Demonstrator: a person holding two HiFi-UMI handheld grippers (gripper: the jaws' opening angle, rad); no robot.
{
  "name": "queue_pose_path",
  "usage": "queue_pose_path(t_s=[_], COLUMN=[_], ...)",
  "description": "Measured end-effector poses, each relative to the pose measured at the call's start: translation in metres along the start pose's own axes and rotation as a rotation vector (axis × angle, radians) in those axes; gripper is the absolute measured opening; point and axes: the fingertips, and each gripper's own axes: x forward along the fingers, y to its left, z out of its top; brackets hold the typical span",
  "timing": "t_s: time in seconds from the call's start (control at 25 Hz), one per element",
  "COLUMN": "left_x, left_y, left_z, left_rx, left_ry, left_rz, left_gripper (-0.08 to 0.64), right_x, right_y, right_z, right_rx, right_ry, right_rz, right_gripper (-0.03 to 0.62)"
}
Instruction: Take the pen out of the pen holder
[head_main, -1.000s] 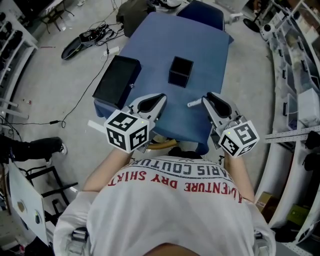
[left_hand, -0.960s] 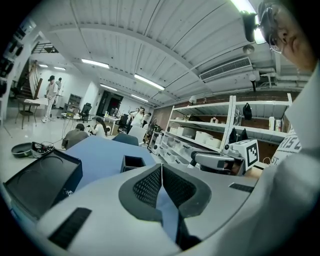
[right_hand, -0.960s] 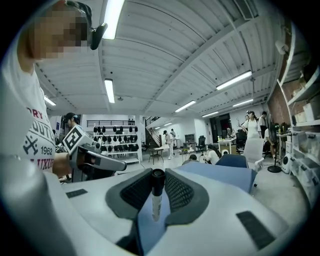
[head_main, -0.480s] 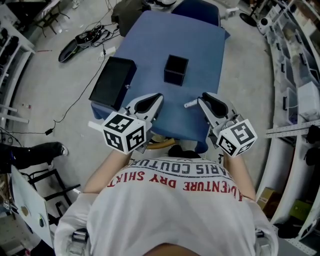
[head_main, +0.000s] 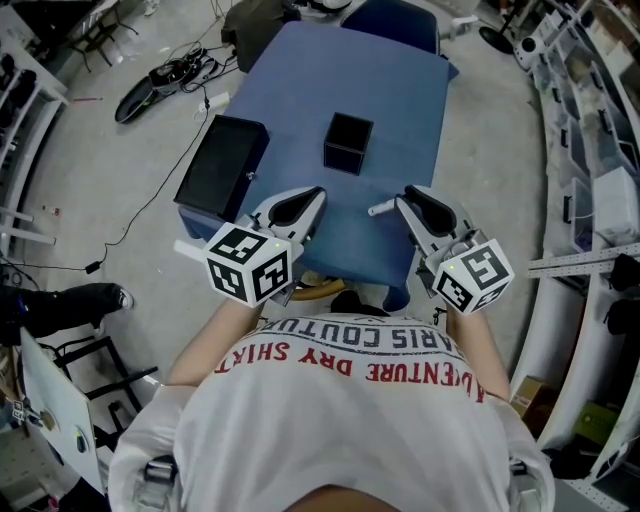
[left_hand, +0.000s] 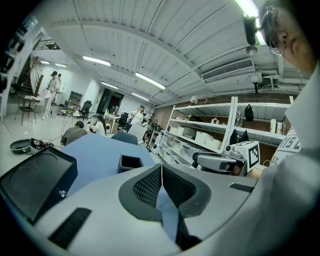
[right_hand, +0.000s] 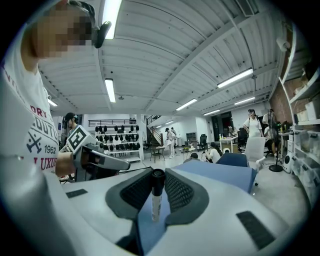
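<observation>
The black square pen holder (head_main: 347, 143) stands on the blue table (head_main: 400, 100), ahead of both grippers; it also shows in the left gripper view as the pen holder (left_hand: 131, 162). My right gripper (head_main: 407, 199) hovers over the table's near edge, shut on a pen (head_main: 381, 209) that sticks out to the left. In the right gripper view the pen (right_hand: 156, 197), white with a black cap, stands upright between the pads of the right gripper (right_hand: 157, 180). My left gripper (head_main: 319, 192) is beside it, shut with nothing held, the left gripper's (left_hand: 161, 169) tips touching.
A black box (head_main: 221, 167) lies at the table's left edge, seen as the box (left_hand: 35, 182) in the left gripper view. Cables and a dark tray (head_main: 160, 85) lie on the floor at left. Shelving (head_main: 600, 150) runs along the right. People sit and stand farther off.
The head view has shifted slightly, so the table sits a little higher in it. Both grippers have stayed in place, and the pen is still held.
</observation>
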Motion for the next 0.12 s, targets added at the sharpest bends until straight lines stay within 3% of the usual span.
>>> queue_pose_path(t_s=[0.12], left_x=[0.0056], left_y=[-0.0016], left_z=[0.0044], left_rx=[-0.001], left_ry=[-0.003], left_rz=[0.0], left_gripper=[0.029], right_x=[-0.0004], right_y=[-0.0046], right_z=[0.0048], right_rx=[-0.006], right_ry=[-0.007], right_rz=[0.009], right_gripper=[0.091])
